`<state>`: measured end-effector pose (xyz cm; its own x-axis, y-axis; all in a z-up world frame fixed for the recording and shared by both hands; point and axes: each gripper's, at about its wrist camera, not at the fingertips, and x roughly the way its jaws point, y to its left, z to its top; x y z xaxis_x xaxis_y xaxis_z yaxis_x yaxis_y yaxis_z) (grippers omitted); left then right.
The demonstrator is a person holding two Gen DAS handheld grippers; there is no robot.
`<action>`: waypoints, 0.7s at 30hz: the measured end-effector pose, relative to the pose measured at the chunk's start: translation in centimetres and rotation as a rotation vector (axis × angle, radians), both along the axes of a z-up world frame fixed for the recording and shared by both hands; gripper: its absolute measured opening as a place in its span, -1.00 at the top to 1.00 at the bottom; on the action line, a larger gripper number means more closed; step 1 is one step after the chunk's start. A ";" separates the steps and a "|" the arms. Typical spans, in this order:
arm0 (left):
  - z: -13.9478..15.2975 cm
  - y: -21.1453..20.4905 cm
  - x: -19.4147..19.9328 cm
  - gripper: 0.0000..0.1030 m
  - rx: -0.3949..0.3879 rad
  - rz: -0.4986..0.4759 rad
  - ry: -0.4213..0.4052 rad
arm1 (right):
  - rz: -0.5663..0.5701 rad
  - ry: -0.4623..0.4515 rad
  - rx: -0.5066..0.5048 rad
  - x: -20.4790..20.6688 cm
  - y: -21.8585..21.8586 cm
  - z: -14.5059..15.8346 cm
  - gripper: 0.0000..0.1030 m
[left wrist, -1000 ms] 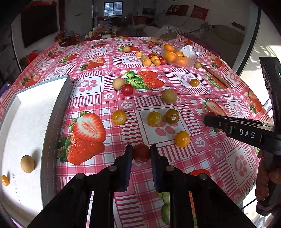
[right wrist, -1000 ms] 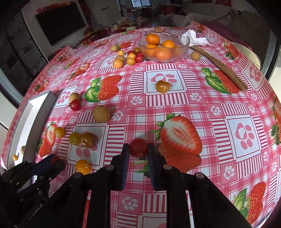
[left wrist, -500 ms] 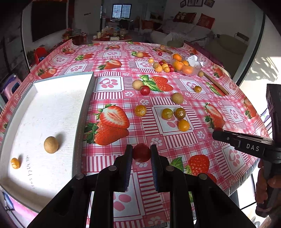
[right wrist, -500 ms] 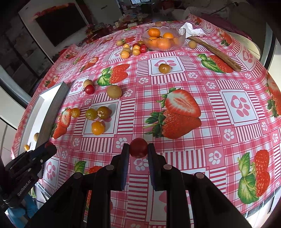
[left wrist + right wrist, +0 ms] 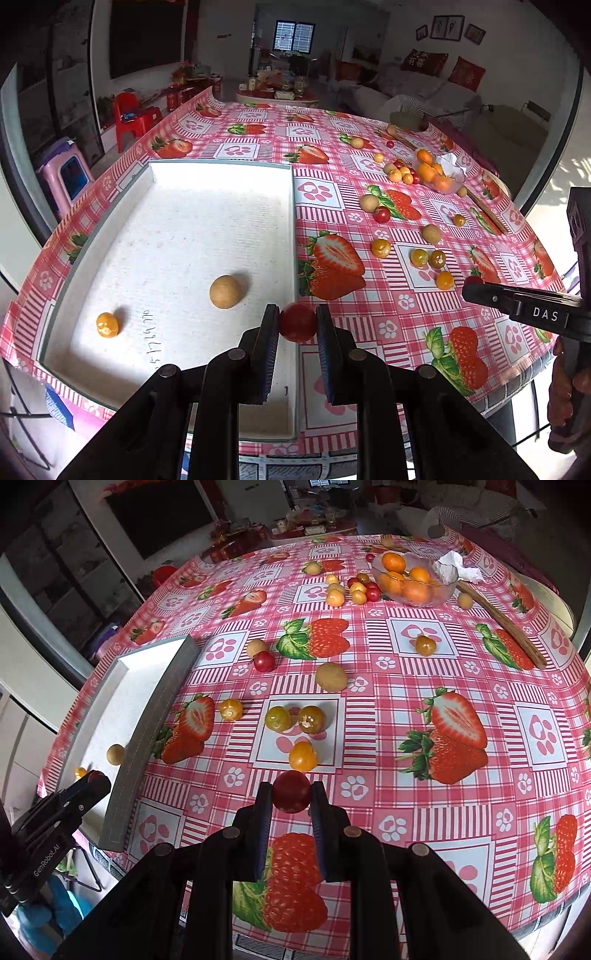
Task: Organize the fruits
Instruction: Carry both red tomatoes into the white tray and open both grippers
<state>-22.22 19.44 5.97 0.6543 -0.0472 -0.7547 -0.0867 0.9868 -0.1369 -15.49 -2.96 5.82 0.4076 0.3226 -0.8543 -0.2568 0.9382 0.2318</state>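
My left gripper (image 5: 296, 325) is shut on a red cherry tomato (image 5: 297, 326), held above the right rim of the white tray (image 5: 294, 236). Inside the tray lie a tan round fruit (image 5: 226, 291) and a small orange fruit (image 5: 107, 325). My right gripper (image 5: 291, 794) is shut on another red cherry tomato (image 5: 291, 792), above the tablecloth just short of an orange fruit (image 5: 303, 756). The right gripper also shows at the right edge of the left wrist view (image 5: 476, 288). The left gripper shows at the lower left of the right wrist view (image 5: 96, 781).
Loose small fruits dot the strawberry tablecloth (image 5: 461, 686): yellow-green ones (image 5: 277, 719), a tan one (image 5: 331, 676), a red tomato (image 5: 264, 661). A glass bowl of oranges (image 5: 413, 579), a tissue (image 5: 456, 566) and a wooden stick (image 5: 502, 624) sit at the far side.
Both grippers have risen and moved left toward the tray with their tomatoes. The left one now hangs over the tray's right rim; the tray fills much more of its view.
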 end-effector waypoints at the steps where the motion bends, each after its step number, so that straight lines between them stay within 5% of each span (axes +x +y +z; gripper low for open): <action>1: 0.1 0.7 0.0 0.57 0.006 0.014 -0.002 | 0.015 -0.003 0.001 0.0 0.8 0.2 0.56; 12: 0.0 7.9 2.4 0.58 0.070 0.114 0.009 | 0.180 -0.003 0.035 2.1 11.2 1.6 0.56; 21: -2.3 11.6 5.3 0.58 0.057 0.180 0.103 | 0.275 0.023 0.007 5.0 18.5 0.5 0.56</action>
